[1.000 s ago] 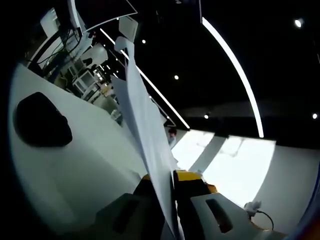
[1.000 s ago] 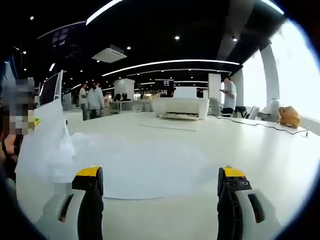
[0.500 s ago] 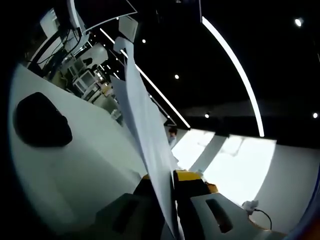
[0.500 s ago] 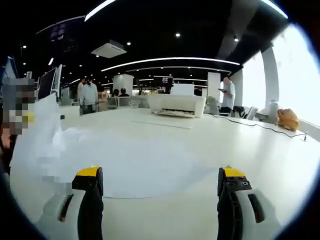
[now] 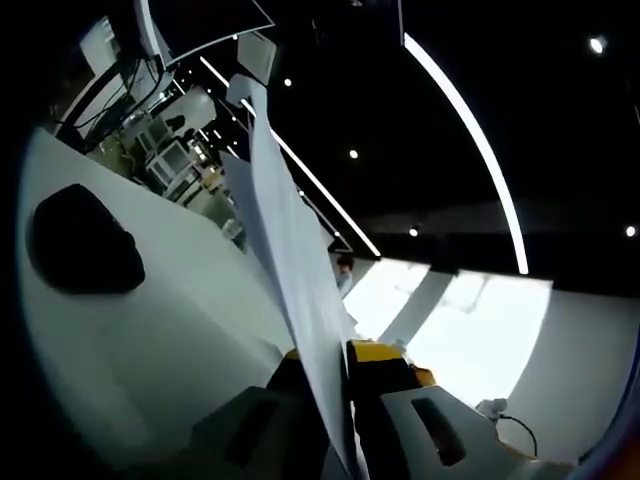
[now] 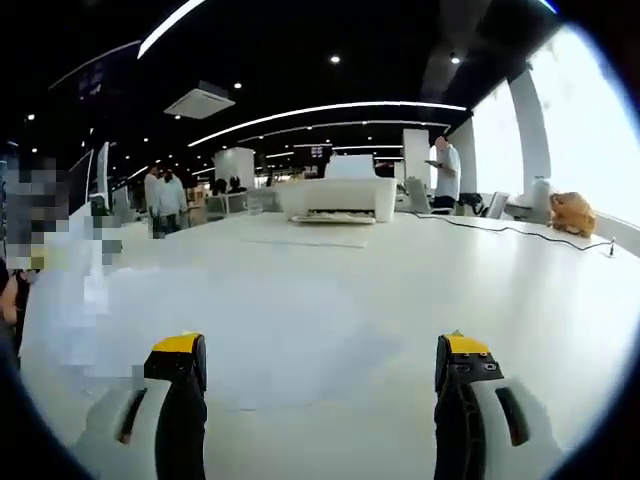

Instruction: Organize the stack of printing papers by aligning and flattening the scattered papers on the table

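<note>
While the left gripper point(image 5: 335, 385) has its fingers pinched on a bunch of printing papers point(image 5: 290, 250), the job looks only partly done. The papers stand on edge, lifted up out of the fingers, with the white table point(image 5: 170, 300) beside them. The top edges of the sheets do not line up; one corner pokes past the others, so I think they are not squared up yet. They are also not lying flat on the table.

In the right gripper view, the right gripper point(image 6: 320, 385) has its fingers wide apart and holds nothing. It hangs low over the table point(image 6: 420, 290). A pale sheet of paper point(image 6: 250, 330) seems to lie flat on the table in front of it. This sheet may need to join the bunch, so there is work left.

Some things are hard to see. The flat sheet is almost the same white as the table, so its edges are faint. How many sheets the left fingers hold cannot be counted. A dark lump point(image 5: 82, 240) sits on the table in the left gripper view, and I cannot tell what it is. A white printer point(image 6: 335, 197) stands far back on the table.
</note>
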The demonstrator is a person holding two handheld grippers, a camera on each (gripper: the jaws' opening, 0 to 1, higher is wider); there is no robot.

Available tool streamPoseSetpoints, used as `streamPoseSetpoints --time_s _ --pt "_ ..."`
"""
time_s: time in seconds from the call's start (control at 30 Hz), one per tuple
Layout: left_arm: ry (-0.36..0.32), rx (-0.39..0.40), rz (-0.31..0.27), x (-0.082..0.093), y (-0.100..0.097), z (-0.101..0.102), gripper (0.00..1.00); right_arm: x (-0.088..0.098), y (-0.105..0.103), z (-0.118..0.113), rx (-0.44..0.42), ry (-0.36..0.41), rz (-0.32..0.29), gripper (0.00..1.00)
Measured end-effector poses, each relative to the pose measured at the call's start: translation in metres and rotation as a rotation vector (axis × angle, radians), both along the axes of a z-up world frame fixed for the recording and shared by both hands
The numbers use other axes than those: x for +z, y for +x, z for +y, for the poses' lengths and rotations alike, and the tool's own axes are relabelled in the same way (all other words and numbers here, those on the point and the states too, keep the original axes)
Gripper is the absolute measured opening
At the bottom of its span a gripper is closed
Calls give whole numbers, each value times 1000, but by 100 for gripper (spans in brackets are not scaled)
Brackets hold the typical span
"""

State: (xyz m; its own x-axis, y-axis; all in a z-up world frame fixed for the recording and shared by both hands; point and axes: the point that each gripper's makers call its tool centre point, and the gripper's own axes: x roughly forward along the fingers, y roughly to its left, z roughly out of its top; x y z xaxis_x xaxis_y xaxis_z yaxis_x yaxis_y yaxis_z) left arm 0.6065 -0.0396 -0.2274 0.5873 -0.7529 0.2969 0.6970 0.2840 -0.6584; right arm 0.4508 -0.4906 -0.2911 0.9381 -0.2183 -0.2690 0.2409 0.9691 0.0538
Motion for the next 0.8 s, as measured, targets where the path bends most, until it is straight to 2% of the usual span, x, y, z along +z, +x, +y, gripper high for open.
streamPoseSetpoints --time_s 0.2,0.3,0.4,0.47,0.6,0.8 --pt "-3 -2 2 0 1 0 8 -10 5 3 15 0 57 84" --pt "-4 -2 2 0 1 -1 8 -17 4 4 29 -24 107 74" --pt "-1 -1 0 0 1 -1 8 -21 4 5 32 -47 137 69" --pt "-2 -1 1 0 1 -1 8 -21 3 5 34 -35 133 65" --pt "-2 -1 1 -1 1 -1 8 -21 2 9 52 -18 131 48" --pt "-2 0 1 -1 1 0 8 -22 5 5 63 -14 129 37"
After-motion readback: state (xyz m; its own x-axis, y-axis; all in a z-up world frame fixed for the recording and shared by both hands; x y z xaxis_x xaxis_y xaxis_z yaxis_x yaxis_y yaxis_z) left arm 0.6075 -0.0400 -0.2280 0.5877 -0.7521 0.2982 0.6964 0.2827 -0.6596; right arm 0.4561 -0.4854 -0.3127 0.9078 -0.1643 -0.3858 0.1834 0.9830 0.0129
